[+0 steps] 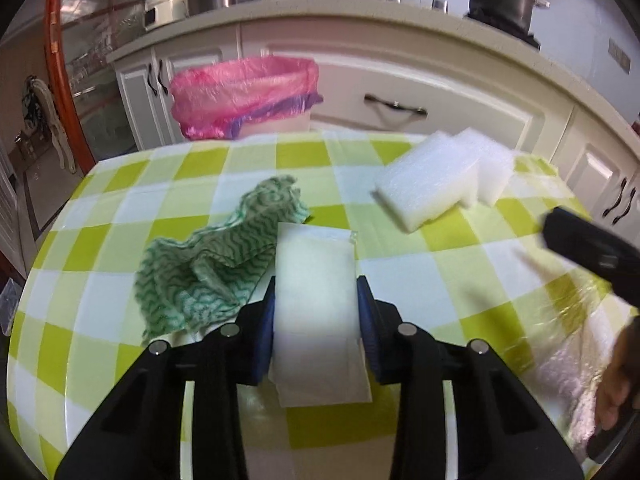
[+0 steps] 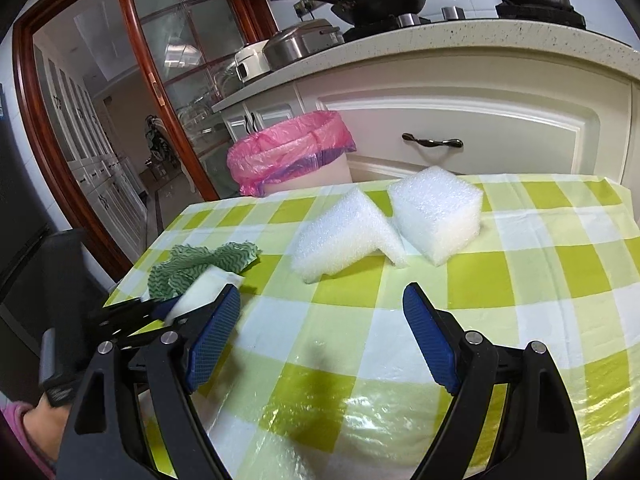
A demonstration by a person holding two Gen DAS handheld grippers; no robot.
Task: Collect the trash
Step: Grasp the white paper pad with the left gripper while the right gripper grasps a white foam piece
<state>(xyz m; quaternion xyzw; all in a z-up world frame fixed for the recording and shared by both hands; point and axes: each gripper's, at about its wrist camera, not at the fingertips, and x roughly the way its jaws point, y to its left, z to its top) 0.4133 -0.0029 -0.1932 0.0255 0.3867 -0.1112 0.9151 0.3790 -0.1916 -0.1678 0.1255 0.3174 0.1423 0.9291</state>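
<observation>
Kitchen table [image 1: 120, 216], checked cloth: left gripper [image 1: 316, 300] jaws clamped on white packet [image 1: 316, 280], long axis toward 12 o'clock where pink-lined bin [image 1: 244, 96] waits; right gripper [image 2: 320, 320] jaws apart, foam blocks [image 2: 348, 232] at 12.

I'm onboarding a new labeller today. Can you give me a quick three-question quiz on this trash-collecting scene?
1. True or false: the left tongs have a flat white packet between their pads.
2. What lines the bin beyond the table?
A. a pink bag
B. a black bag
C. no bag
3. How many white foam pieces lie on the checked cloth, and do the right tongs hold one?

Key:
1. True; the pads sit against its two sides, next to the green cloth.
2. A.
3. Two; no, the right tongs are open with nothing between them.
</observation>
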